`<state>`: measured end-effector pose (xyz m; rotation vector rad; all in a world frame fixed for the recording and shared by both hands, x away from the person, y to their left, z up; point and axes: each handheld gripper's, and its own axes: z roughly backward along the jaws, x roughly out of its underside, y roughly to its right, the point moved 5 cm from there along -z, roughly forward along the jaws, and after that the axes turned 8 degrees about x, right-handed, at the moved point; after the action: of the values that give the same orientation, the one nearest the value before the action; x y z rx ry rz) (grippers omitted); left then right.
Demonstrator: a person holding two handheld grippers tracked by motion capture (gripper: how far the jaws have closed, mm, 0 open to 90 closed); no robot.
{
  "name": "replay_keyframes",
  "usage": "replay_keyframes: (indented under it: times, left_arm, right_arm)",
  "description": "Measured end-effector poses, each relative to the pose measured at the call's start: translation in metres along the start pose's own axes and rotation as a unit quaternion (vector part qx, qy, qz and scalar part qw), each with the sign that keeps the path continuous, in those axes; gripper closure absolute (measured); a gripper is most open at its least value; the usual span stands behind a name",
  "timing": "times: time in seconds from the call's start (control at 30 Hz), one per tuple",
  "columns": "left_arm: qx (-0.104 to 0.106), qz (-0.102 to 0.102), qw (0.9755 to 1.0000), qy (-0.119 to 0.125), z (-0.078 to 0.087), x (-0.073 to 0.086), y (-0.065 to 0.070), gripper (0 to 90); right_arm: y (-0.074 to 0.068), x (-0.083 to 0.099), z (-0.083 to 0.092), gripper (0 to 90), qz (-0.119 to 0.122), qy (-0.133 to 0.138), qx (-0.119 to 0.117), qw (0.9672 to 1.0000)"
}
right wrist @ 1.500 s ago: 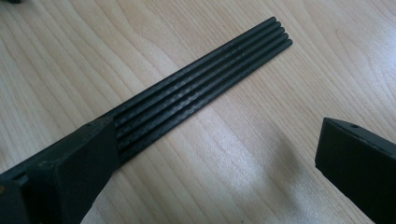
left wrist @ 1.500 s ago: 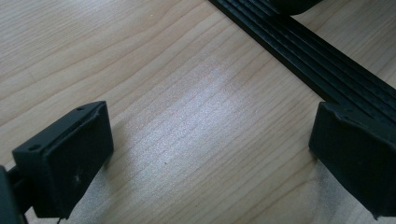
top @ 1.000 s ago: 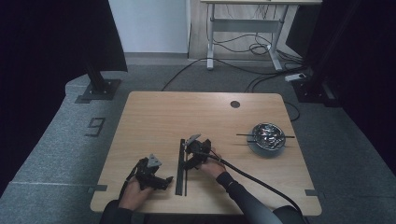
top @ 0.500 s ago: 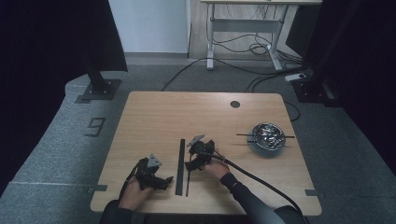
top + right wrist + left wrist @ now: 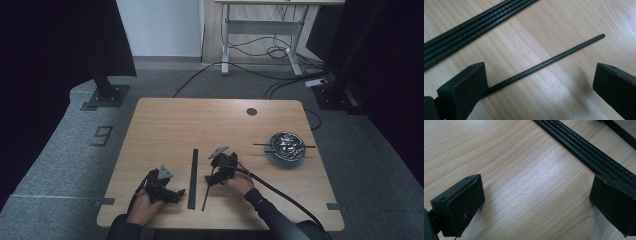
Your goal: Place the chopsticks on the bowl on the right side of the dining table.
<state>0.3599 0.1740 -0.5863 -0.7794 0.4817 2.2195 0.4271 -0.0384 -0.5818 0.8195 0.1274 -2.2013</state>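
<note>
Where jaws gape, rod [image 5: 554,59] lying diagonal.

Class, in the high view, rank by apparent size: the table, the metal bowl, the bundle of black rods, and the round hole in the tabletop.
1. Table
2. Bowl and rod bundle: bowl wider, bundle longer, so unranked
3. Hole

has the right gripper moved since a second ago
Yes. The right gripper has drifted away from the flat black strip, toward the metal bowl side, leaving a thin black rod beside the strip.
</note>
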Motion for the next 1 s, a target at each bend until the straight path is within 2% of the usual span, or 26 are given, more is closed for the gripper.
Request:
replay_keyframes:
  times: [0.33, 0.77, 1.0]
  left_arm:
    - [0.000, 0.000, 1.0000, 0.000, 0.000, 0.000, 0.000, 0.0]
    - [0.000, 0.000, 1.0000, 0.000, 0.000, 0.000, 0.000, 0.0]
    - [0.000, 0.000, 1.0000, 0.000, 0.000, 0.000, 0.000, 0.0]
  right_arm:
    - [0.004, 0.013, 0.009, 0.0, 0.001, 0.004, 0.006, 1.0000]
    - [0.029, 0.019, 0.008, 0.0, -0.026, 0.004, 0.028, 0.9993]
    - [0.043, 0.028, 0.012, 0.0, -0.034, 0.000, 0.040, 0.9986]
